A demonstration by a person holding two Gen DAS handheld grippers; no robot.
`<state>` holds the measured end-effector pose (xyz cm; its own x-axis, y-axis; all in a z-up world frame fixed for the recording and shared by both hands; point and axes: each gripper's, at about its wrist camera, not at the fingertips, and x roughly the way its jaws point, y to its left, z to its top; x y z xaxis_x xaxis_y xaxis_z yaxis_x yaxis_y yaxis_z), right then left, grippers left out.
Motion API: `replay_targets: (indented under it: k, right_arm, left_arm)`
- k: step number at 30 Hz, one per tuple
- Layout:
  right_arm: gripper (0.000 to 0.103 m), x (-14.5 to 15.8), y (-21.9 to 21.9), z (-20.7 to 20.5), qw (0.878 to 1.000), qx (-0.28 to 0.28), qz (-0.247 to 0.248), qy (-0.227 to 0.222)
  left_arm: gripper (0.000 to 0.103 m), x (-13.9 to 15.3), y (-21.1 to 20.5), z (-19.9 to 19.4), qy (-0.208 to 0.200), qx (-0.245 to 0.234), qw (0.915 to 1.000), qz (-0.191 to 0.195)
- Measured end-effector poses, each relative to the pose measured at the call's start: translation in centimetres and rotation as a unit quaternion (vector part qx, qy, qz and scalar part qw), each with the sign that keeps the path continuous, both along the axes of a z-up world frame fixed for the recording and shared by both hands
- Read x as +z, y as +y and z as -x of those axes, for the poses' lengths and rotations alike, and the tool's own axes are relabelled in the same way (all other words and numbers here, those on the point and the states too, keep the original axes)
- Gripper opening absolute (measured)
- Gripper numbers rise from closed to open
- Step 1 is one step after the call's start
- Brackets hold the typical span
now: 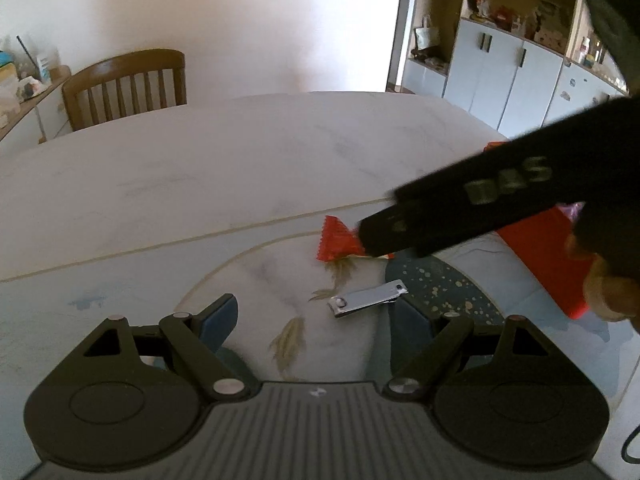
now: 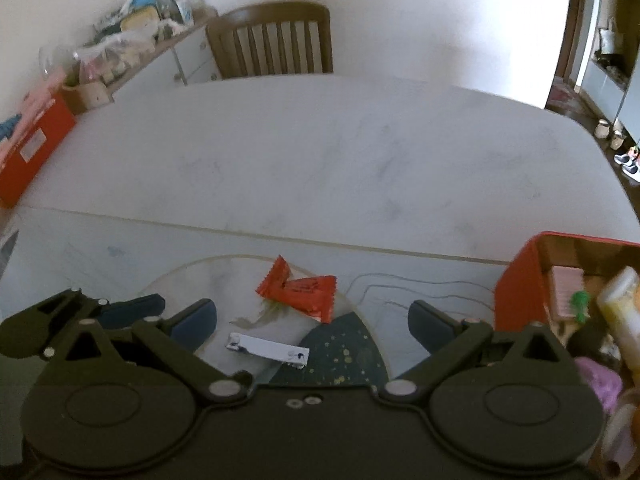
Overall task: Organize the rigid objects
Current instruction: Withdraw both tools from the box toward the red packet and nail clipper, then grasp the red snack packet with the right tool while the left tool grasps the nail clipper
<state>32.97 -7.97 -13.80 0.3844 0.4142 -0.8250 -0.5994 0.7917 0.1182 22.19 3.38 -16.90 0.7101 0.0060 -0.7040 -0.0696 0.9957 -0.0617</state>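
The left gripper hung over the table with its jaws spread wide and nothing between them, while the right gripper, equally splayed and empty, reached in from the side. Between both sets of fingers lay a small metal nail clipper, flat on the round patterned mat near the table's front edge. In the left wrist view the clipper sat just ahead of the left gripper and toward its right finger, its near end almost at that fingertip. Its long axis ran roughly crosswise to the gripper's reach, tilted slightly. In the right wrist view the same clipper lay low between the right gripper's fingers, nearer the left one, again lying crosswise.

Just beyond the clipper rested a red snack packet, crumpled, its near corner close to the clipper but apart from it. The right gripper's dark body crossed over that packet in the left view. At the right side stood a red box, open-topped and already crowded with small items.

Either gripper looked well placed, though the left seemed the closer of the two. A grip across the clipper's narrow width would likely call for turning the wrist.
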Motion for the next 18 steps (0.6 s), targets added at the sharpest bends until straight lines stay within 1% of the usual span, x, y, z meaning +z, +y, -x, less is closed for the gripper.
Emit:
replay_targets:
  k: [5, 12, 14, 16, 18]
  right_arm:
    - [0.097, -1.0, 1.2, -1.2, 0.999, 0.032, 0.02, 0.003]
    - [0.084, -2.3, 2.1, -2.3, 0.998, 0.053, 0.036, 0.021]
    - [0.08, -2.4, 2.2, -2.4, 0.998, 0.058, 0.036, 0.018]
    - [0.079, -2.6, 2.5, -2.4, 0.997, 0.062, 0.037, 0.017]
    - [0.078, -2.6, 2.5, -2.3, 0.997, 0.064, 0.038, 0.014]
  left_arm:
    - [0.086, -0.7, -0.8, -0.7, -0.004, -0.027, 0.9995, -0.015]
    - [0.085, -1.6, -1.0, -1.6, -0.001, -0.038, 0.9991, -0.021]
    - [0.08, -1.8, -1.1, -1.7, -0.002, -0.041, 0.9989, -0.022]
    - [0.072, -2.1, -1.1, -1.9, 0.002, -0.044, 0.9987, -0.025]
    - [0.067, -2.2, -1.3, -2.0, -0.002, -0.047, 0.9983, -0.033]
